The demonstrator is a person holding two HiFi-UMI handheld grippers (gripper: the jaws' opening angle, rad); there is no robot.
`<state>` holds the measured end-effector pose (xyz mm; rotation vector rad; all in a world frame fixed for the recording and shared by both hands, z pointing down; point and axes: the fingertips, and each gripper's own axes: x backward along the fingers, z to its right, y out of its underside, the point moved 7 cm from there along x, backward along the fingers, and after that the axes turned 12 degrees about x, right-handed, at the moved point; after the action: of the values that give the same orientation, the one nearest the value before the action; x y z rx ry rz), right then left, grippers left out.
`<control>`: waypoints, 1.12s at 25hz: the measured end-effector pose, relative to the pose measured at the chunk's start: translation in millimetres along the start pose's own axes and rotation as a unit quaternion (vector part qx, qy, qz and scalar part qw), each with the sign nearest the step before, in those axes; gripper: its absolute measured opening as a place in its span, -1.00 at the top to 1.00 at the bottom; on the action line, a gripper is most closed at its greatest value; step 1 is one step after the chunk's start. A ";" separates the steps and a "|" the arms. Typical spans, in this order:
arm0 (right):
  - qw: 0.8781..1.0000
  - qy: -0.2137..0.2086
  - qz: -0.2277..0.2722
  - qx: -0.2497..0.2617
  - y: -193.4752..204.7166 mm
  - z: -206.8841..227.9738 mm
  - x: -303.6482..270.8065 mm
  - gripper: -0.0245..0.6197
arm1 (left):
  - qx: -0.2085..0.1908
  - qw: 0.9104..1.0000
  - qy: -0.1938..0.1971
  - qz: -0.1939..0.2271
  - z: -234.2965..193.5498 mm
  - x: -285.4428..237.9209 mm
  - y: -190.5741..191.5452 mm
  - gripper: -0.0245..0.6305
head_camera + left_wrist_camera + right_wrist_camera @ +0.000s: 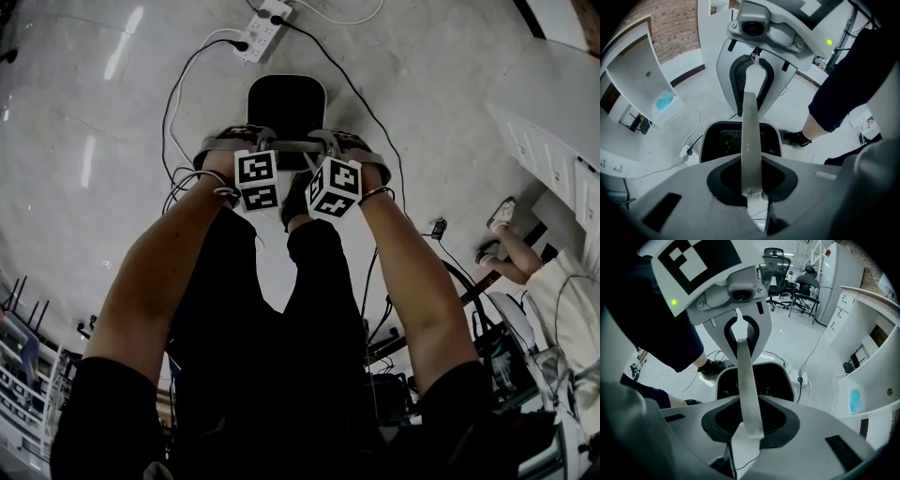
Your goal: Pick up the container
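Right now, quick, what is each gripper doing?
Left gripper: closed on the flat grey handle of the black white-rimmed container.
Right gripper: closed on the same flat grey handle.

1. My left arm (pixel 155 281) and right arm (pixel 417 291) reach forward and steeply down, drawing together.
2. The left gripper (pixel 246 142) and right gripper (pixel 342 145) sit side by side, facing each other, with their cubes (pixel 257 180) facing up at me.
3. Left jaws are clamped on the handle (pixel 298 146).
4. Right jaws grip the same handle, with a narrow slit below it.
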<state>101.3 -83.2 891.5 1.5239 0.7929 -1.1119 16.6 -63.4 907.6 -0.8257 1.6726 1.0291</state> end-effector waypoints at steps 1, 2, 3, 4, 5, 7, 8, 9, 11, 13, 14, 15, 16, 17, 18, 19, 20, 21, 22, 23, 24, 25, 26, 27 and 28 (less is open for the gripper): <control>1.000 -0.001 -0.001 0.003 -0.7 0.1 0.8 0.65 | 0.000 1.000 0.001 -0.003 -0.2 1.1 0.0 0.79; 1.000 -0.001 -0.002 0.003 -1.1 0.2 2.9 0.66 | -0.001 1.000 0.001 -0.004 -0.1 3.1 -0.9 0.79; 1.000 0.000 -0.001 0.004 -1.5 0.3 5.8 0.66 | -0.002 1.000 0.000 -0.002 0.3 6.0 -2.2 0.79; 1.000 0.001 0.000 0.004 -2.5 0.0 9.4 0.66 | -0.004 1.000 -0.001 0.000 1.2 9.7 -3.4 0.79; 1.000 0.002 0.002 0.005 -4.2 -0.8 13.4 0.66 | -0.004 1.000 -0.001 0.001 2.8 14.1 -4.1 0.79; 1.000 0.001 0.006 0.009 -9.8 -3.5 22.0 0.66 | -0.003 1.000 0.000 0.002 7.3 24.3 -3.5 0.79; 1.000 -0.001 0.008 0.012 -13.4 -4.7 26.7 0.67 | -0.003 1.000 0.001 0.001 9.4 30.2 -2.9 0.79; 1.000 -0.003 0.010 0.014 -17.1 -5.5 32.2 0.67 | -0.002 1.000 0.001 0.001 11.4 36.8 -2.7 0.79; 1.000 -0.005 0.014 0.021 -23.9 -5.3 45.6 0.67 | 0.000 1.000 -0.001 0.005 14.7 52.0 -4.6 0.79; 0.999 -0.003 0.015 0.031 -29.9 -4.4 60.9 0.67 | 0.002 1.000 -0.003 0.011 17.8 68.7 -8.0 0.79; 0.999 0.000 0.015 0.037 -33.3 -4.9 68.8 0.68 | 0.004 1.000 -0.003 0.014 20.1 77.5 -9.6 0.79; 0.999 0.003 0.014 0.042 -36.8 -6.1 76.9 0.68 | 0.007 1.000 -0.004 0.016 22.9 86.6 -11.2 0.79; 0.999 0.006 0.015 0.045 -40.4 -7.7 85.5 0.68 | 0.010 1.000 -0.004 0.020 26.4 95.9 -12.9 0.79; 0.999 0.008 0.016 0.045 -43.9 -9.7 94.7 0.68 | 0.012 1.000 -0.003 0.023 30.5 105.5 -14.8 0.79; 0.999 0.009 0.018 0.044 -47.5 -12.1 104.3 0.68 | 0.014 1.000 -0.002 0.027 35.1 115.3 -16.7 0.80; 0.999 0.010 0.020 0.043 -51.4 -14.2 114.1 0.68 | 0.015 0.999 0.000 0.030 39.5 125.4 -18.5 0.80; 0.999 0.011 0.022 0.044 -55.4 -15.5 123.7 0.68 | 0.013 0.999 0.001 0.033 43.1 135.7 -20.3 0.80; 0.999 0.013 0.021 0.048 -59.7 -15.6 133.4 0.68 | 0.010 0.999 0.002 0.036 45.3 146.1 -22.1 0.80; 0.998 0.017 0.019 0.055 -64.3 -14.6 143.2 0.68 | 0.007 0.999 0.000 0.040 45.8 156.7 -24.0 0.80; 0.998 0.021 0.015 0.065 -69.3 -13.0 153.3 0.68 | 0.004 0.999 -0.003 0.044 45.5 167.6 -25.9 0.80; 0.997 0.026 0.010 0.075 -74.8 -11.3 163.8 0.68 | 0.003 0.999 -0.006 0.049 45.2 179.1 -27.8 0.80; 0.996 0.029 0.007 0.084 -80.4 -9.9 174.7 0.68 | 0.002 0.999 -0.007 0.054 45.6 191.1 -29.8 0.80; 0.996 0.031 0.006 0.088 -85.7 -9.3 185.8 0.68 | 0.001 0.998 -0.008 0.058 47.1 203.5 -31.9 0.80; 0.996 0.033 0.007 0.088 -90.6 -9.2 197.1 0.68 | 0.002 0.998 -0.009 0.062 49.8 216.0 -34.3 0.80; 0.995 0.035 0.010 0.088 -94.8 -9.6 208.5 0.68 | 0.002 0.998 -0.009 0.065 53.0 227.9 -37.1 0.80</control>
<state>91.1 -64.3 663.3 1.7216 0.7401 -1.1425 0.6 -43.4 672.1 -0.7086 1.7306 1.1183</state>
